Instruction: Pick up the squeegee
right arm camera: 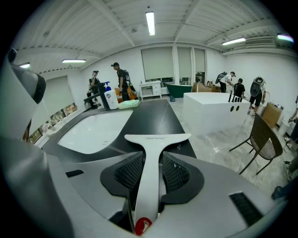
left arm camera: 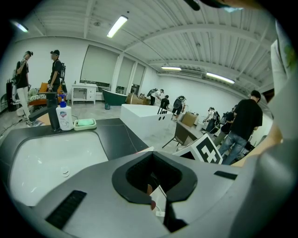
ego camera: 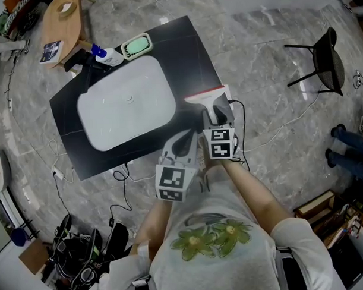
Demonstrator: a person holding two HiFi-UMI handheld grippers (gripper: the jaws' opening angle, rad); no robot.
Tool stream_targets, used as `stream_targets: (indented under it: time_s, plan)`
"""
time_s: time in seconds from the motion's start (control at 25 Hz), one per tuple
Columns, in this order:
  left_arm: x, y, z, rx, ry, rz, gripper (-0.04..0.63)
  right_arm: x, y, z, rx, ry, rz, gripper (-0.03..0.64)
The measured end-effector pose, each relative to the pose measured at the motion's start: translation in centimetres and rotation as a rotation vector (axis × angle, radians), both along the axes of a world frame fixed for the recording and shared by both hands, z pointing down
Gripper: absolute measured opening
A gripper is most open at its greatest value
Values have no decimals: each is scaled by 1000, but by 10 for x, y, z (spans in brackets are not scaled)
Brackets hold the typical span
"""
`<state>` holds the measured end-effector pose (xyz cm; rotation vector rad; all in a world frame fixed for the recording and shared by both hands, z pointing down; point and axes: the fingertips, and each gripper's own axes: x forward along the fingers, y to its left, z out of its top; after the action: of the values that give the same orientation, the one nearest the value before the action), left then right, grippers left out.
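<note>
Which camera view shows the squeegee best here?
The right gripper view: the white T-shaped plastic squeegee fills the centre, its handle clamped by the right gripper. The head view shows it small at the edge of the black counter, partly behind that gripper. The left gripper view gives no clear sight of it.

In the head view the right gripper [ego camera: 219,115] hid the handle of the squeegee [ego camera: 205,99]; we saw only its blade. Print on the blade and on the bottle [left arm camera: 64,116] was too small to read. We could not identify a white-and-red bit [left arm camera: 157,201] behind the jaws of the left gripper [left arm camera: 153,179].
</note>
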<state>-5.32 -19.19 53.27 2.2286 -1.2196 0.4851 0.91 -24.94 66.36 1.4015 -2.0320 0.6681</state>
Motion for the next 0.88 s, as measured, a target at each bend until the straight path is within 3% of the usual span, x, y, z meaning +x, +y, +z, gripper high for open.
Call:
stream_targets:
  time_s: [0.88]
  plan:
    - [-12, 9, 2, 0, -7, -19, 9, 5, 1, 8, -25, 41, -2, 103]
